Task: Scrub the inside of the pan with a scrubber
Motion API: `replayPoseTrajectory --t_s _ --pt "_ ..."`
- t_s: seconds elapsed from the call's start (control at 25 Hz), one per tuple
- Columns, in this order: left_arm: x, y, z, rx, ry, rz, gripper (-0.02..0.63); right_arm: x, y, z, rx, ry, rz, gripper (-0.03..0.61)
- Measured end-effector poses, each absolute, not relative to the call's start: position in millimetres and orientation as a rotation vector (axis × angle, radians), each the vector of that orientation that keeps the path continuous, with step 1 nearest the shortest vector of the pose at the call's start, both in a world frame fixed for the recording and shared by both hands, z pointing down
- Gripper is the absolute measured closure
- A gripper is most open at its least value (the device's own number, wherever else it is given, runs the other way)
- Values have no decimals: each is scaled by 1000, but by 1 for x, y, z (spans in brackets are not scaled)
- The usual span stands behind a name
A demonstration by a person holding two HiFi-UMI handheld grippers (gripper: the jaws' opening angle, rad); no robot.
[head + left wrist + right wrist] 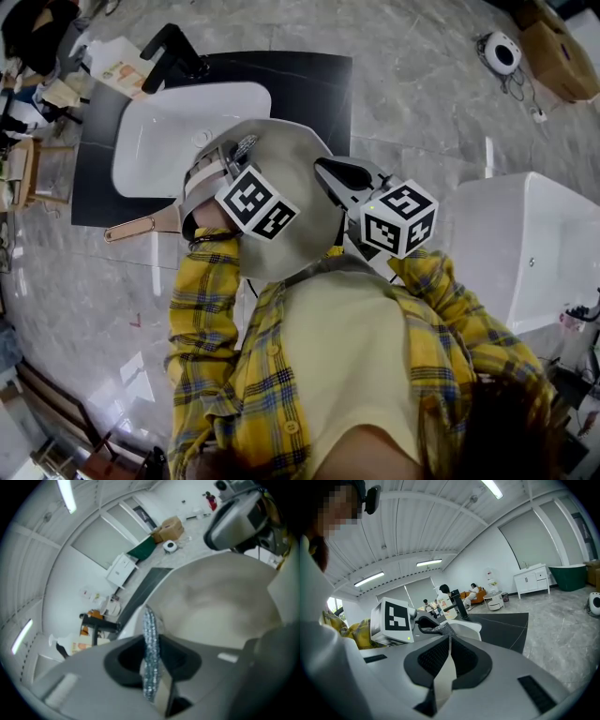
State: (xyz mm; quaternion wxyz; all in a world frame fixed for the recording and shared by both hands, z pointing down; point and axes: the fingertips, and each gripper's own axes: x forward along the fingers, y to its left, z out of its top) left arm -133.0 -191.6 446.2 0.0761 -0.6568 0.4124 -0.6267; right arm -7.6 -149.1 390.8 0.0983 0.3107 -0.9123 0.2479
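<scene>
I hold a grey pan (298,155) tilted up in front of my chest, its wooden handle (141,226) pointing left. My left gripper (236,155) is shut on a silvery mesh scrubber (150,639), which rests against the pan's pale inside (225,606) near the rim. My right gripper (325,171) is shut on the pan's right rim; in the right gripper view the thin rim (444,672) runs between the jaws. The scrubber (443,629) and the left gripper's marker cube (391,620) show just beyond.
Behind the pan a white basin (178,127) is set in a black counter (309,80), with a black tap (173,47). A white tub (525,244) stands at the right. A cardboard box (562,56) and a round white device (502,52) lie on the floor far right.
</scene>
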Motion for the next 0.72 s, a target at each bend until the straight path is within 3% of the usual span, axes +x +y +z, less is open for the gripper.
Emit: replayPoseTrajectory --t_s 0.72 --pt "-148 -183 396 -2137 1492 -1513 522 -5 -150 390 928 -2704 725 561"
